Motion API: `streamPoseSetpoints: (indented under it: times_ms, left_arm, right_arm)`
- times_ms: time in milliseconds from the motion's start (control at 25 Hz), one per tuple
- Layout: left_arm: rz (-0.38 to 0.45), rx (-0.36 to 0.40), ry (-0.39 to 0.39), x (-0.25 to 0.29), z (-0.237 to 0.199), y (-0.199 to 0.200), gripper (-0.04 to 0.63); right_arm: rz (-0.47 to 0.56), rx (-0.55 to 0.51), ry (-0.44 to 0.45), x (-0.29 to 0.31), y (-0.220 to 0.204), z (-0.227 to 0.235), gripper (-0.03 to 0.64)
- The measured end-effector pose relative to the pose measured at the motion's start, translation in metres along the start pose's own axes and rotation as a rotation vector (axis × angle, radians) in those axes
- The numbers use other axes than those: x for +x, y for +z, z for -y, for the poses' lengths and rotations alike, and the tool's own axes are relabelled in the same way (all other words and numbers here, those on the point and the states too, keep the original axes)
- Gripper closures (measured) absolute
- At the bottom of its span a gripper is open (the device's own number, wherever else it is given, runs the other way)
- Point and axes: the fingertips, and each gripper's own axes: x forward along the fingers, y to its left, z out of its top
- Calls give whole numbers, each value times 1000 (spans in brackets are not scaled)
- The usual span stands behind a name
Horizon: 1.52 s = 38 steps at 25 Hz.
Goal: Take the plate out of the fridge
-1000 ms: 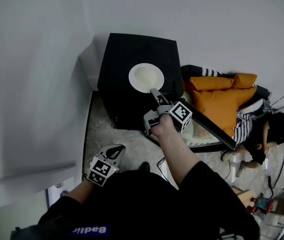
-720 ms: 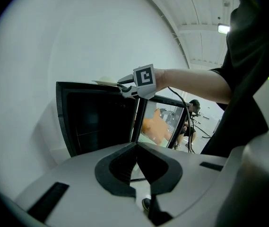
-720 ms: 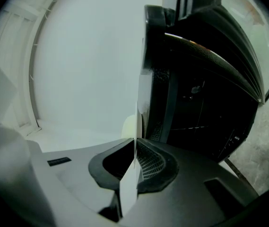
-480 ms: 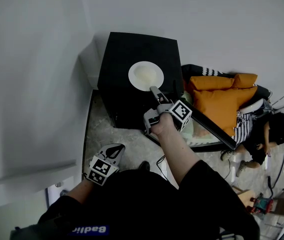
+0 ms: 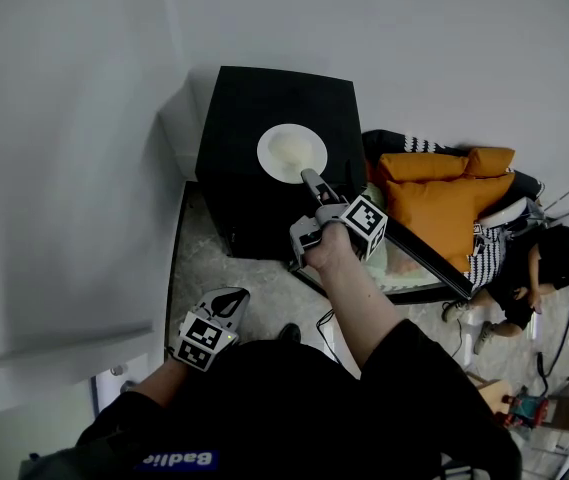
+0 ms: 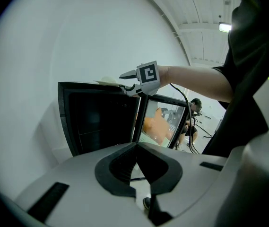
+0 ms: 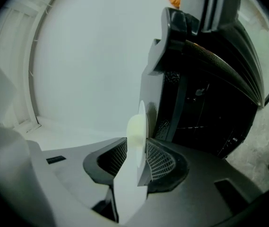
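Note:
A white plate (image 5: pixel 289 151) lies flat on top of the black fridge (image 5: pixel 264 93). My right gripper (image 5: pixel 310 178) reaches level to the plate's near rim. In the right gripper view the plate's edge (image 7: pixel 137 124) stands between the jaws. The jaws have just been opening, and there is a gap between each pad and the rim, so this gripper (image 7: pixel 136 151) is open. My left gripper (image 5: pixel 230 299) hangs low in front of the fridge, tilted down, shut and empty. The left gripper view shows the right gripper (image 6: pixel 126 78) at the plate (image 6: pixel 107 81).
The fridge's glass door (image 5: pixel 426 259) stands open to the right. Beyond it are orange cushions (image 5: pixel 434 193) and a person sitting on the floor (image 5: pixel 554 258). A white wall (image 5: pixel 64 168) runs close along the fridge's left side. A cardboard box (image 5: pixel 566 402) sits at the lower right.
The right gripper's marker cube has shifted very slightly as its fingers parted at the plate's rim. The plate and the left gripper have kept their places.

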Motion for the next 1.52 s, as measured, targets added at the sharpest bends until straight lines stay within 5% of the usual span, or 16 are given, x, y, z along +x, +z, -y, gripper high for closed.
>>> streamPoseSetpoints:
  times_ms: [400, 920, 1520]
  left_arm:
    - [-5, 0, 2, -3, 1, -1, 588]
    - [17, 26, -14, 1, 4, 11, 588]
    - [111, 72, -88, -6, 33, 60, 588]
  right_arm:
    - [-25, 23, -19, -8, -6, 13, 506]
    - [-65, 12, 60, -50, -28, -10, 508]
    - [-182, -184, 65, -119, -62, 10, 508]
